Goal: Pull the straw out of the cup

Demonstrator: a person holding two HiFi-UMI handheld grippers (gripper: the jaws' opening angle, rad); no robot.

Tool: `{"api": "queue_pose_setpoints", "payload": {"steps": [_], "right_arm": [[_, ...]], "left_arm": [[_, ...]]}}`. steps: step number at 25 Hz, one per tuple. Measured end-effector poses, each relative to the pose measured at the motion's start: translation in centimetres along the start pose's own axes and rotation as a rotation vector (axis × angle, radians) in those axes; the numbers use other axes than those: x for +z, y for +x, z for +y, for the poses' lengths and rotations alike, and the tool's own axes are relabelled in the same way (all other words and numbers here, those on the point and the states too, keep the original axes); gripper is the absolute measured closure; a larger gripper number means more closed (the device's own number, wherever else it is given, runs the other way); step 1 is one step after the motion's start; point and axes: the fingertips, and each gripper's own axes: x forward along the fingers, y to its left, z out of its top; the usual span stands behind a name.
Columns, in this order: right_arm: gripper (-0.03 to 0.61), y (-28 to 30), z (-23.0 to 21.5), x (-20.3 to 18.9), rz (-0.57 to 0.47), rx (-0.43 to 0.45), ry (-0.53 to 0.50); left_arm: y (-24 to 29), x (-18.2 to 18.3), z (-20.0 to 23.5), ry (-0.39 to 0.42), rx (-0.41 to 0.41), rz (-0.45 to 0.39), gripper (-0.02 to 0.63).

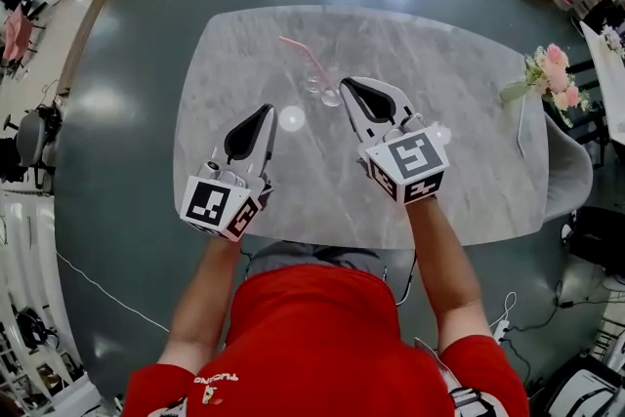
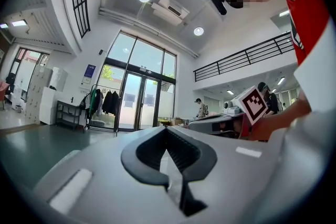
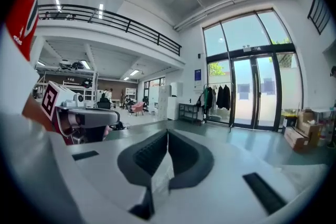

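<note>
A clear glass cup [image 1: 320, 87] stands on the marble table [image 1: 459, 93], with a pink bent straw [image 1: 305, 58] leaning out of it toward the far left. My right gripper [image 1: 347, 84] is shut, its tips just right of the cup's base and holding nothing. Lower left of the cup, my left gripper [image 1: 269, 109] is also shut and empty. Both gripper views look out over the room, with the left gripper [image 2: 167, 129] and the right gripper [image 3: 167, 131] each showing jaws pressed together. Neither of those views shows the cup or the straw.
A bunch of pink flowers [image 1: 553, 79] lies at the table's right end, beside a grey chair [image 1: 574, 167]. Bright lamp reflections [image 1: 291, 119] sit on the tabletop. The table's near edge is just in front of my body.
</note>
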Motion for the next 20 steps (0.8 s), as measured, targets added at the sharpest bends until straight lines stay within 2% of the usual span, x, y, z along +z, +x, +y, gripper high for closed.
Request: {"api": "queue_pose_setpoints", "payload": {"steps": [13, 15, 20], "right_arm": [[0.574, 6.7, -1.8, -5.3, 0.191, 0.006, -0.078], [0.527, 7.5, -1.8, -5.8, 0.213, 0.014, -0.084], [0.511, 9.1, -1.7, -7.0, 0.262, 0.025, -0.114]], "left_arm": [[1.9, -2.6, 2.3, -0.004, -0.035, 0.041, 0.609], [2.0, -2.7, 2.6, -0.005, -0.037, 0.045, 0.609], [2.1, -3.1, 3.0, -0.01, -0.04, 0.053, 0.609]]}}
